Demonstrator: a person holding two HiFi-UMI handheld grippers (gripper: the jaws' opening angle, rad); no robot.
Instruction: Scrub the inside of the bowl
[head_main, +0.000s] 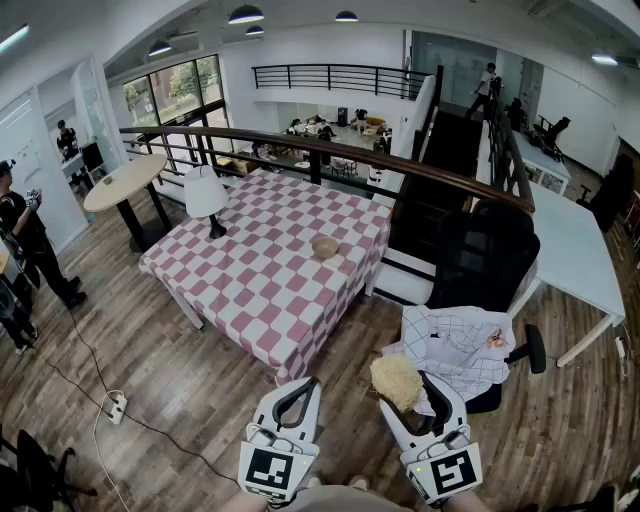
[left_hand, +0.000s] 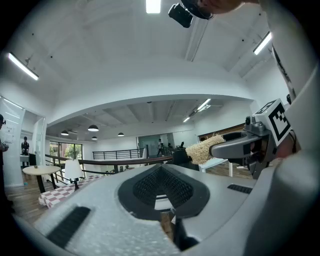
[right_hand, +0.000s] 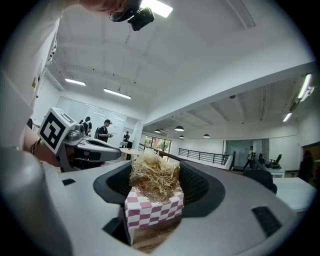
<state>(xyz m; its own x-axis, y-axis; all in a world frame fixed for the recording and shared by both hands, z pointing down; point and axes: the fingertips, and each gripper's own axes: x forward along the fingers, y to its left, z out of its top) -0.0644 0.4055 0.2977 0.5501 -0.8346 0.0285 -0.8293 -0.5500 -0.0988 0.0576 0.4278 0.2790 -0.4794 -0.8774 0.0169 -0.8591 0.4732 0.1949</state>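
A small tan bowl stands on the pink-and-white checked table, far ahead of both grippers. My right gripper is held low near the body, shut on a straw-coloured fibrous scrubber. In the right gripper view the scrubber fills the gap between the jaws. My left gripper hangs beside it, shut and empty. Its jaws meet with nothing between them in the left gripper view, where the scrubber shows off to the right.
A white table lamp stands on the table's far left corner. A black office chair draped with a checked cloth is to the right, and a round white table to the left. A railing runs behind. People stand at the left.
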